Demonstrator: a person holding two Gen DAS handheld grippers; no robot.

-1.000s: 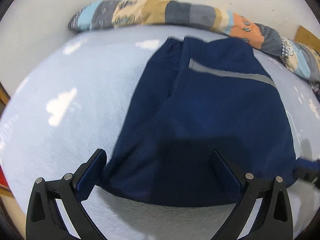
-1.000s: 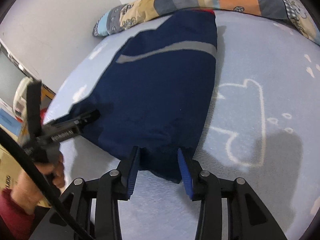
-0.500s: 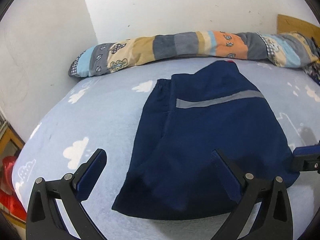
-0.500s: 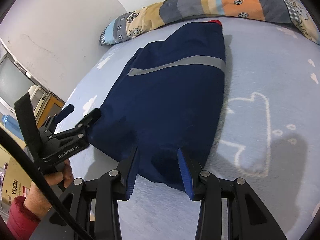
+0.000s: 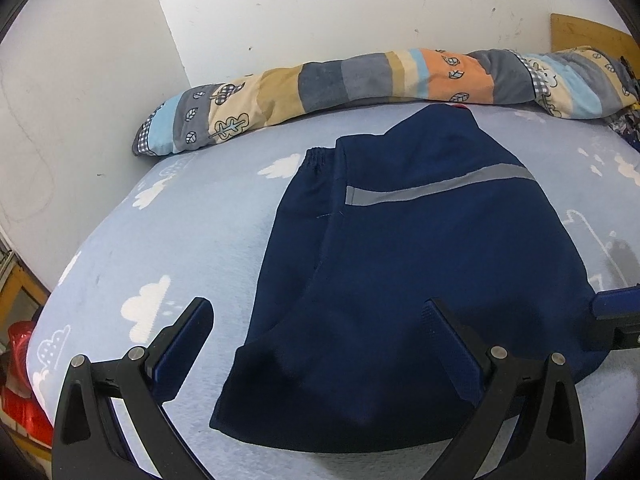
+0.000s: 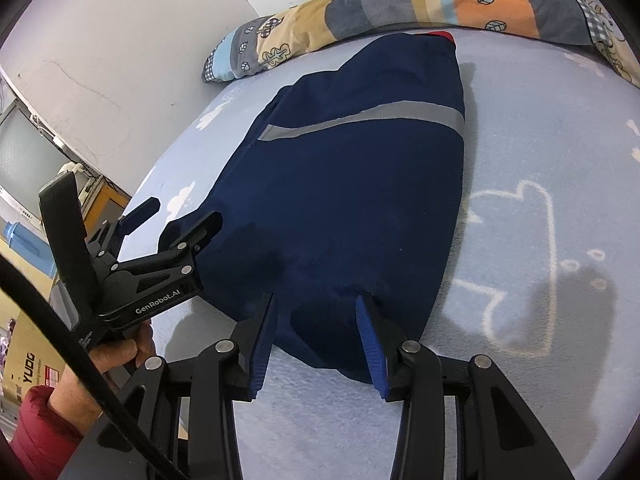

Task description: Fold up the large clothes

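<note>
Two grippers: your left gripper point(image 5: 318, 322) gapes wide, right gripper point(image 6: 316, 326) partly parted, both empty.
Jacket point(image 5: 420, 264): soft, limp; pinch its near hem corners.

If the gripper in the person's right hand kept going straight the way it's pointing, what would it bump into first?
Most likely the folded navy garment. The right gripper points down at its near edge, fingers apart with the fabric showing between them. Whether they already touch the cloth I cannot tell; under it lies the cloud-print bed sheet.
</note>
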